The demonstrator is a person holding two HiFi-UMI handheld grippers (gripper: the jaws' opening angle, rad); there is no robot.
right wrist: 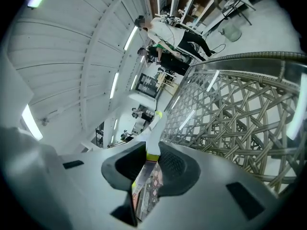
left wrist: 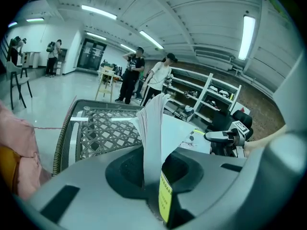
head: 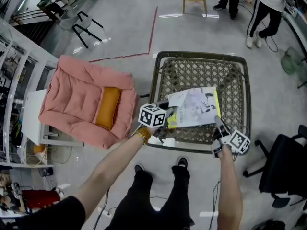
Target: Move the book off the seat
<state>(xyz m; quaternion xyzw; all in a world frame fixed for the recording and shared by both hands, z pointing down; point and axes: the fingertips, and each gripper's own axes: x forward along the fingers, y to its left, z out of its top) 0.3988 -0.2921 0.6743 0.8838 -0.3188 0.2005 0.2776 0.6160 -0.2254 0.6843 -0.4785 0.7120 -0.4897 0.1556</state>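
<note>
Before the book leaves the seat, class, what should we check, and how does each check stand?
1. Left gripper clamped on book: ok.
2. Right gripper clamped on book: ok.
3. Both grips at the book's near edge, one toward each end: ok.
4. Book lifted free of seat: cannot tell.
5. People standing away from seat: ok.

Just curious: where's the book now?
Head view, centre-right: the book is over the seat, gripped by the left tongs and right tongs, right of the cushion.
</note>
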